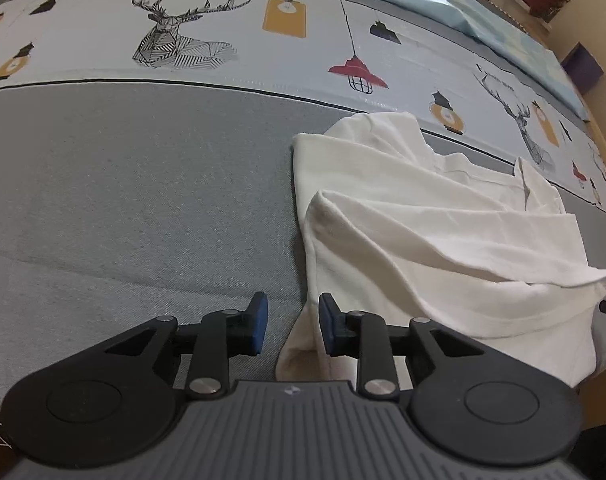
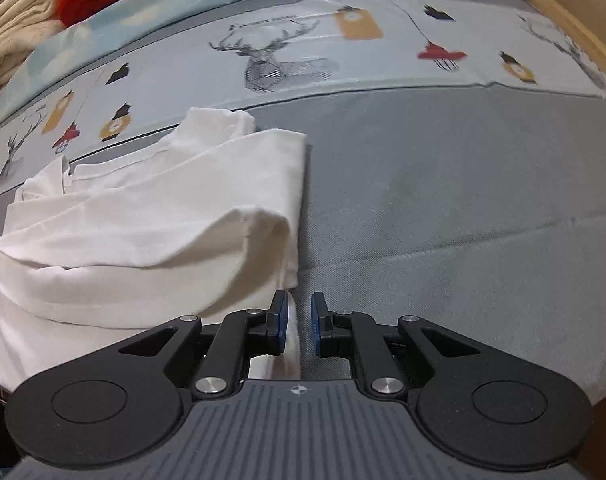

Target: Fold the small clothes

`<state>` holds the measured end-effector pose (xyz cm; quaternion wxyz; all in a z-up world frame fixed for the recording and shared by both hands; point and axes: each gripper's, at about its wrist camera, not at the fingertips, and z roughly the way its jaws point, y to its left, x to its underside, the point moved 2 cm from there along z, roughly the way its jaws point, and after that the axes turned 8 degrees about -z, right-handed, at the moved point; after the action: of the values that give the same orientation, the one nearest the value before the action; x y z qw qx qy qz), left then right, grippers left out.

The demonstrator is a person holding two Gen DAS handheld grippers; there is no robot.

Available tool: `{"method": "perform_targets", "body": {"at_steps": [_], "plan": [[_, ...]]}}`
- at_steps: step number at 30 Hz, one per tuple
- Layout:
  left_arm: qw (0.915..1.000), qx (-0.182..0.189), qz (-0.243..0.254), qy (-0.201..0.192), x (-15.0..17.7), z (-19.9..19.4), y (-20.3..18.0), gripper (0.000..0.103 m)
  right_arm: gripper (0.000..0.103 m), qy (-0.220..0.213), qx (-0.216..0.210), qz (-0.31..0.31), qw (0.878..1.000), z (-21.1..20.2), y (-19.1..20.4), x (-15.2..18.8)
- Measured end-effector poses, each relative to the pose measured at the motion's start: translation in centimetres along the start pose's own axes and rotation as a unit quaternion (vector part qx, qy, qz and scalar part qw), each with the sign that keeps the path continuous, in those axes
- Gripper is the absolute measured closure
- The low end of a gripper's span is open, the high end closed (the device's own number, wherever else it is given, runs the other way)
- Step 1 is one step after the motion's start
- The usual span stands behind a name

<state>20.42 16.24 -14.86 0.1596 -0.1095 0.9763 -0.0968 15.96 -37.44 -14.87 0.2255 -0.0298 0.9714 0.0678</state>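
We hold the left tongs (image 1: 293, 322) tilted down over a bed with a grey bedspread (image 1: 143, 200). Their blue pads (image 1: 259, 322) stand apart with a clear gap, and nothing is pressed between them. The white shirt (image 1: 423, 240) lies on the bedspread ahead of these tongs and off to their right. Its left edge runs straight away from the gap, and its near corner sags down just below the right-hand pad. We cannot tell whether that pad brushes the cloth, but the tongs are not gripping it.

Our right tongs (image 2: 299, 324) also point down at the bedspread (image 2: 463, 200). Their pads (image 2: 318, 326) stand only slightly apart. The shirt (image 2: 143, 220) lies ahead and to the left of these tongs, and its right edge comes down into the narrow gap, close beside the left-hand pad. The other pad stands free of the cloth, so the tongs are slightly open and not clamped on it.

The shirt is loosely doubled over, with a rounded fold lying across its middle and wrinkles running through it. Its far end, with a sleeve (image 1: 539, 188), reaches toward a pale printed band (image 1: 223, 40) with deer heads and hanging lamps, well beyond both tongs. Past that band lies light blue bedding (image 2: 163, 4).
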Motion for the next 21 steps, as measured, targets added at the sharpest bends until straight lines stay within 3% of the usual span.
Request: {"method": "perform_targets", "body": {"at_steps": [5,21], "plan": [[0.9998,0.011,-0.016,-0.009,-1.0,0.5,-0.5,0.072,0.091,0.001,0.006,0.001,1.0,1.4,0.5,-0.6],[0.9992,-0.005,-0.04,0.004,-4.0,4.1,-3.0,0.072,0.086,-0.028,0.02,0.038,0.999,4.3,1.8,-5.0]]}}
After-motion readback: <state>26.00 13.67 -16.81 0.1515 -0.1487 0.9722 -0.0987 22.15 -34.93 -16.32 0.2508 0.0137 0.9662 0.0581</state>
